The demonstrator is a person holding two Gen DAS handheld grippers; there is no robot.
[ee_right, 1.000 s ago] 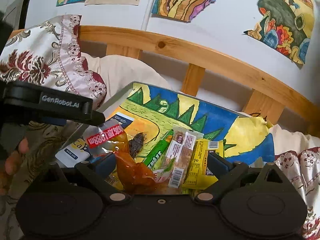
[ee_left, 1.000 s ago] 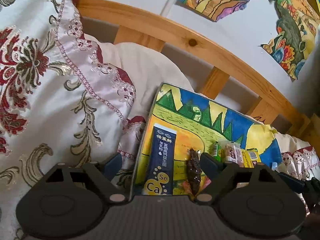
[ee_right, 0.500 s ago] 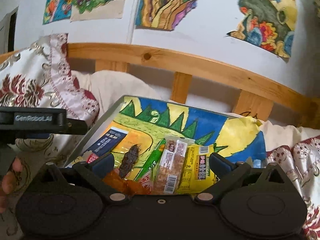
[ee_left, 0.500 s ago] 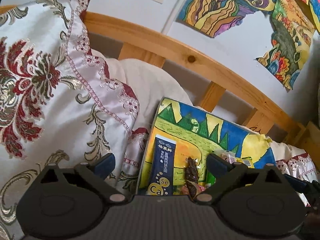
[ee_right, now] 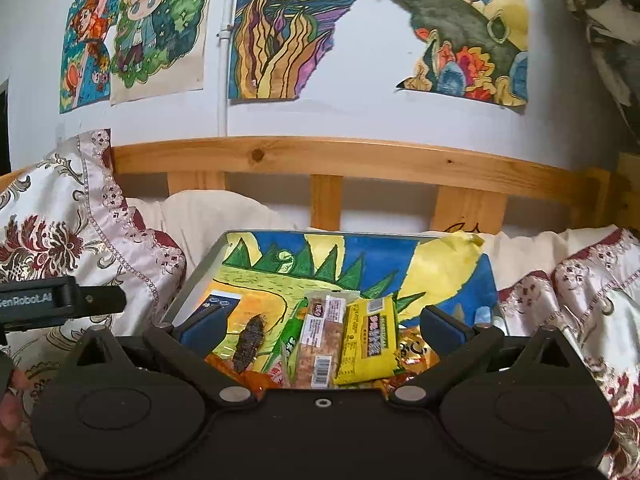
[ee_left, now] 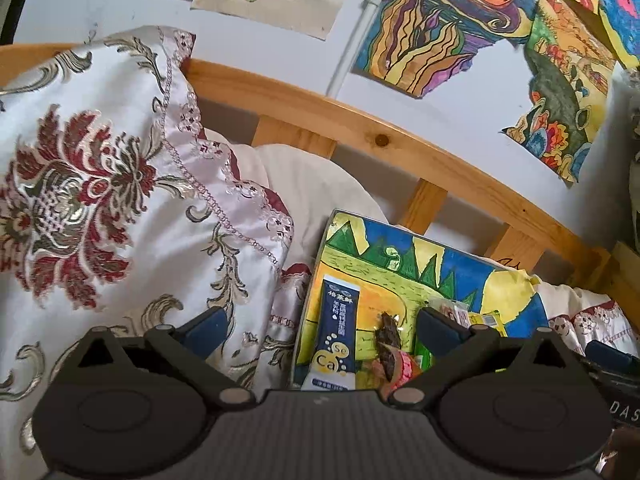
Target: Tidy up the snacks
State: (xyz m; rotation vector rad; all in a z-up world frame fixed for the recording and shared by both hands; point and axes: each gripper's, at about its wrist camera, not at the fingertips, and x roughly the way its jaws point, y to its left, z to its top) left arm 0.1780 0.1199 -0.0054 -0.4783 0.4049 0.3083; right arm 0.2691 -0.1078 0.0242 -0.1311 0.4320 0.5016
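Observation:
A tray [ee_right: 208,264] lined with a bright painted drawing lies on the bed; its painted floor shows in the left wrist view too [ee_left: 496,280]. In it lie a dark blue sachet [ee_left: 338,332], a dark brown snack [ee_right: 248,338], a green stick pack [ee_right: 290,336], a clear-wrapped bar [ee_right: 322,344], a yellow pack [ee_right: 370,338] and a gold wrapper [ee_right: 414,350]. My right gripper [ee_right: 320,326] is open and empty, just short of the snack pile. My left gripper [ee_left: 320,326] is open and empty, over the tray's left edge and the pillow [ee_left: 100,200].
A wooden headboard [ee_right: 360,160] runs behind the tray, with drawings [ee_right: 280,28] taped to the wall above. A patterned pillow [ee_right: 60,240] stands left of the tray and patterned bedding [ee_right: 580,280] lies to its right. The left gripper's body [ee_right: 60,300] shows at the left.
Both grippers have pulled back and tilted up, so more wall and headboard shows. The orange and red wrapper that lay at the right gripper's fingers has dropped below view. Both stay open.

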